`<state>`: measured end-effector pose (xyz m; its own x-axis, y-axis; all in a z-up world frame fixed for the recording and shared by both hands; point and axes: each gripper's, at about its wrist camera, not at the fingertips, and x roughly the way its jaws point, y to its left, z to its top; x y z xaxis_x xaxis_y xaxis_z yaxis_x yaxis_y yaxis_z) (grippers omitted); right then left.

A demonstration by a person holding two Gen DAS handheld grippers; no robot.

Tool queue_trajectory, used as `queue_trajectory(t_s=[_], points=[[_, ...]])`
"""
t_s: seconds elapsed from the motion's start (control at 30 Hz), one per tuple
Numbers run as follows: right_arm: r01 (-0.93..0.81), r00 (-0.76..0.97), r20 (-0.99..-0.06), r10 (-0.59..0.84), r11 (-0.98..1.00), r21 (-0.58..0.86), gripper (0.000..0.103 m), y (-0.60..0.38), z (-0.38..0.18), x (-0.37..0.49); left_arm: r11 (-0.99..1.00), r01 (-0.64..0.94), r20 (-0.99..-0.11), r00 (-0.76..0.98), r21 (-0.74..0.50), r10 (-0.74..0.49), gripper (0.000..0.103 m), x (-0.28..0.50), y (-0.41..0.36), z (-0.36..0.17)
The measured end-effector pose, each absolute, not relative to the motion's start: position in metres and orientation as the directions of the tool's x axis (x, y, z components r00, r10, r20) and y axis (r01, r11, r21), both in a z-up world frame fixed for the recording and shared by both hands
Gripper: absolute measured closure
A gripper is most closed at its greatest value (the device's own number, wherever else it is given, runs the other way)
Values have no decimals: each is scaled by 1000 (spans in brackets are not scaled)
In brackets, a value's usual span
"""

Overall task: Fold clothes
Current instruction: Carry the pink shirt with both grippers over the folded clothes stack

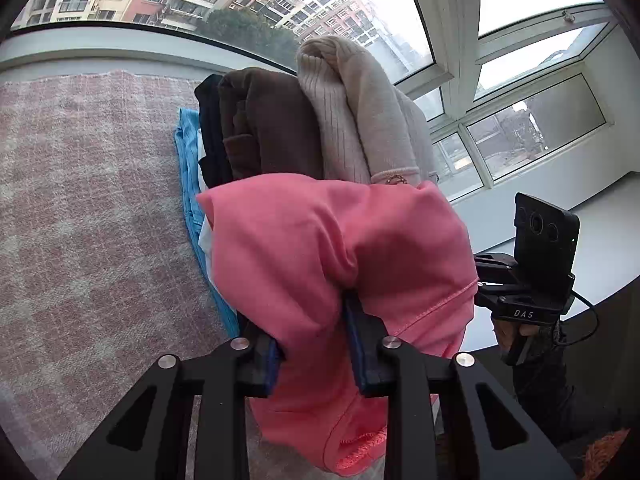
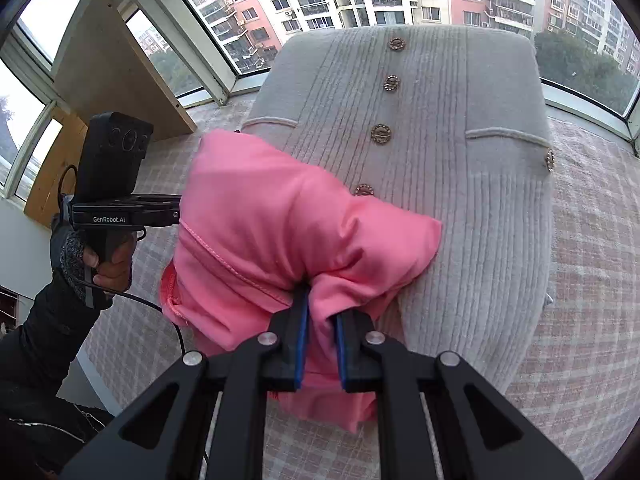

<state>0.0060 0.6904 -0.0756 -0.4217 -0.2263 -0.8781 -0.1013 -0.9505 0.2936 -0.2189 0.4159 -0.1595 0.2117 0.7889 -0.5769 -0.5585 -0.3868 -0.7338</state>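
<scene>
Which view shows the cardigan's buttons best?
The right wrist view: the cardigan lies face up there, with a row of buttons down its front above the pink garment. The left wrist view shows the cardigan only from its side on the stack, with one button just visible.

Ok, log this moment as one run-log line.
left claw: shut on pink garment | right claw: shut on pink garment | garment: over folded stack, on beige cardigan | surface: checked cloth
</scene>
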Motion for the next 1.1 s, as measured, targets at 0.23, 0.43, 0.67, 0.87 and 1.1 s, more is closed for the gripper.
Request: queue_trajectory(t_s=[0.23, 0.43, 0.67, 0.87, 1.1], points=[[-86, -469, -858, -209, -956, 280, 92, 685, -60, 21, -389, -664, -609, 126, -638, 783, 93, -191, 413, -102], [-64, -542, -817, -196, -960, 273, 92, 687, -23, 44, -318, -775, -580, 76, -546, 811, 93, -164, 421, -30], [-72, -609, -778, -154, -966, 248, 92, 699, 16, 57, -296, -833, -587, 42, -467, 809, 93, -152, 444, 13], [-59, -676, -732, -86, -984, 170, 92, 712, 68, 56, -294, -859, -555, -14, -419, 832, 93, -160, 452, 56], [-56, -655, -751, -87, -985, 163, 92, 746, 71, 44, -262, -877, -556, 7, -402, 831, 91, -175, 467, 63]])
